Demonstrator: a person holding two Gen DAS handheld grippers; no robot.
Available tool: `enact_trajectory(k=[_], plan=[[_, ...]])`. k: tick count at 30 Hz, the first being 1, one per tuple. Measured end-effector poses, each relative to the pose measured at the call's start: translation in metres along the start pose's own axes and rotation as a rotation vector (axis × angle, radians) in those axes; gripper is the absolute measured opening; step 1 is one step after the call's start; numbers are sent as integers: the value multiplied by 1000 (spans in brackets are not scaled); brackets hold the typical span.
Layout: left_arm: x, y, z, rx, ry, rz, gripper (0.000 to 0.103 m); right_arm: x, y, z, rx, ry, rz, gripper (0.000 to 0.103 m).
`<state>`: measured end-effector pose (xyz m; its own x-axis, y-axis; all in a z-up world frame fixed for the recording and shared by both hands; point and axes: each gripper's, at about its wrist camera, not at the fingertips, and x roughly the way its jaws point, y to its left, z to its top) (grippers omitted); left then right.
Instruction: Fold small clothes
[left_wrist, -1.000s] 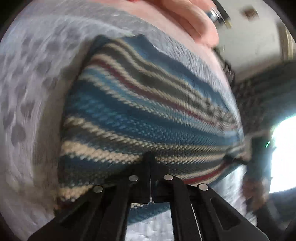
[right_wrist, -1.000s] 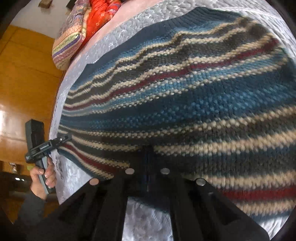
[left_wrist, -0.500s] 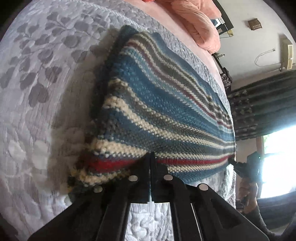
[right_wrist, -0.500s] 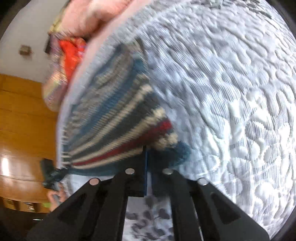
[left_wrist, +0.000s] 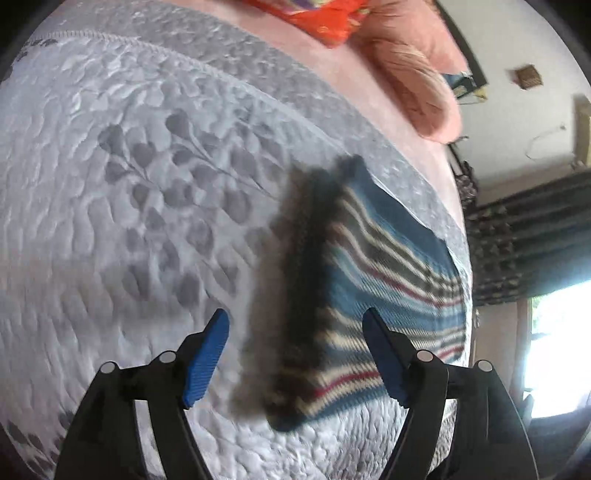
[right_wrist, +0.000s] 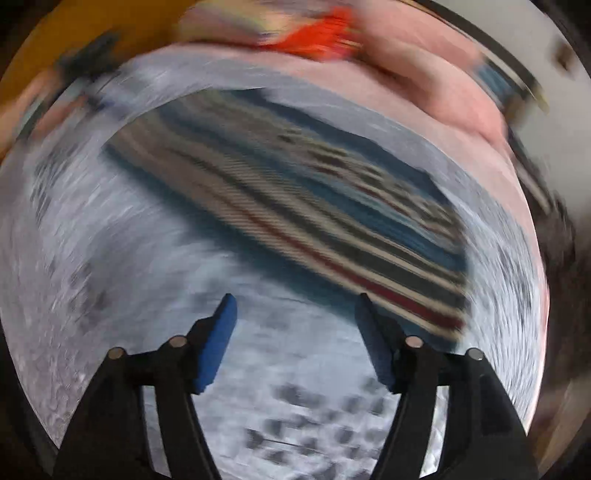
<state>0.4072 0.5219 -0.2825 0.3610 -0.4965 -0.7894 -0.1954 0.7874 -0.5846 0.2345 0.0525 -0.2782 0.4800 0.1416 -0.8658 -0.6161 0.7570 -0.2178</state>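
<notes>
A striped knitted garment (left_wrist: 380, 280) in blue, cream, dark grey and red lies folded on the grey quilted bedspread (left_wrist: 129, 192). In the left wrist view its near corner sits between the fingers of my left gripper (left_wrist: 295, 317), which stands open and holds nothing. In the right wrist view the same garment (right_wrist: 303, 214) stretches across the bed, blurred by motion. My right gripper (right_wrist: 295, 302) is open just short of its near edge, with nothing between the blue pads.
A pink blanket (left_wrist: 413, 74) and an orange-red patterned cloth (left_wrist: 317, 18) lie at the far side of the bed. Dark patterned curtains (left_wrist: 532, 236) and a bright window (left_wrist: 557, 343) stand at the right. Bare bedspread (right_wrist: 280, 387) lies under the right gripper.
Both grippers have let go of the garment and opened wide. The garment now rests folded on the bed, and both grippers have pulled back from it. The right view is swinging fast.
</notes>
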Motion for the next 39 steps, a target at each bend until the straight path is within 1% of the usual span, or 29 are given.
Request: enact_trajectory(k=[1, 3, 5, 8, 10, 14, 17, 21, 26, 30, 33, 39], plan=[[3, 1, 8, -6, -1, 0, 75, 1, 28, 4, -69, -13, -10, 67], [13, -2, 23, -11, 9, -21, 75, 3, 68, 11, -169, -45, -13, 68], [26, -6, 33, -12, 31, -41, 75, 9, 102, 22, -235, -71, -3, 68], [47, -13, 47, 8, 59, -37, 75, 13, 133, 45, -272, -101, 12, 68], [55, -17, 52, 24, 70, -41, 75, 17, 146, 66, -270, -111, 36, 68], [66, -18, 55, 44, 88, -67, 75, 28, 159, 97, -265, -124, 47, 68], [74, -17, 61, 58, 96, -81, 75, 43, 163, 114, -255, -129, 60, 68], [77, -12, 69, 51, 99, -123, 75, 57, 172, 128, -254, -134, 60, 68], [81, -14, 79, 74, 109, -132, 75, 75, 182, 141, -258, -140, 46, 68], [86, -16, 87, 81, 112, -139, 75, 87, 193, 144, -268, -152, 0, 67], [89, -18, 91, 83, 114, -145, 75, 94, 203, 142, -298, -167, -63, 67], [96, -21, 96, 86, 122, -160, 76, 108, 221, 139, -348, -187, -124, 65]])
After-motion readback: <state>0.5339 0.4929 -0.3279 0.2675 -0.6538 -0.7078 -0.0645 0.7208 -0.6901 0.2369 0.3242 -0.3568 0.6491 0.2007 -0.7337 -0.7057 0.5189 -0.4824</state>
